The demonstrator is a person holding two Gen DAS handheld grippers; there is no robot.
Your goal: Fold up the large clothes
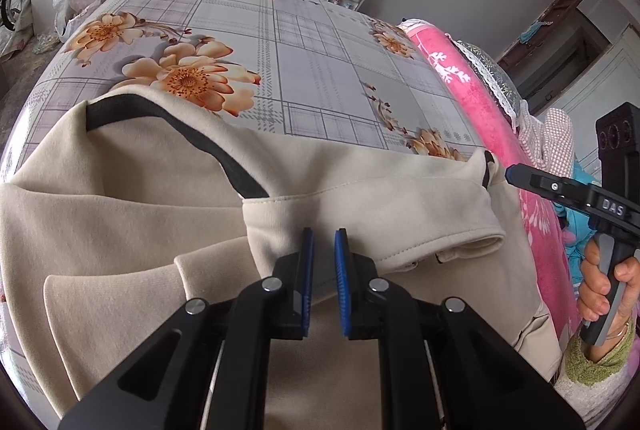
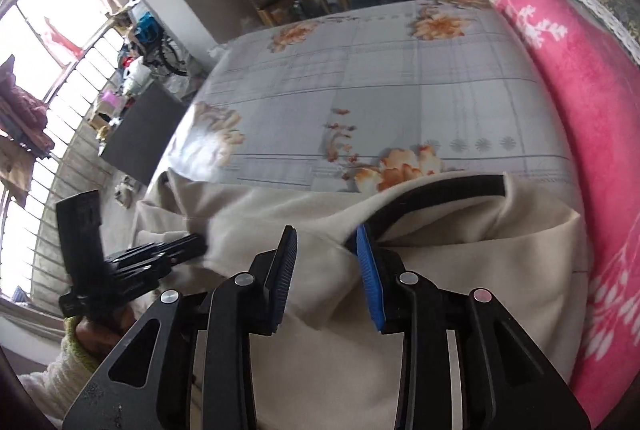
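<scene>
Now, garment: beige fleece garment with black neck trim (image 1: 132,214) lies rumpled at the near edge of the flower-printed bed sheet (image 1: 312,70).
Left gripper (image 1: 324,250): clamped on a cloth fold.
Right gripper (image 2: 326,262): jaws apart, cloth between, unpressed.
Advice: pinch both layers, lift evenly.
Views: only the right view shows the window.

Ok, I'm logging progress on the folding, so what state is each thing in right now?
Floral sheet: spread flat.
Beige garment: lying on the sheet, partly folded, one sleeve laid across its body.
Left gripper: nearly shut, pinching a fold of the sleeve.
Right gripper: open, cloth by the collar between its jaws, apparently not pinched.
Pink blanket: bunched along the sheet's edge.
</scene>
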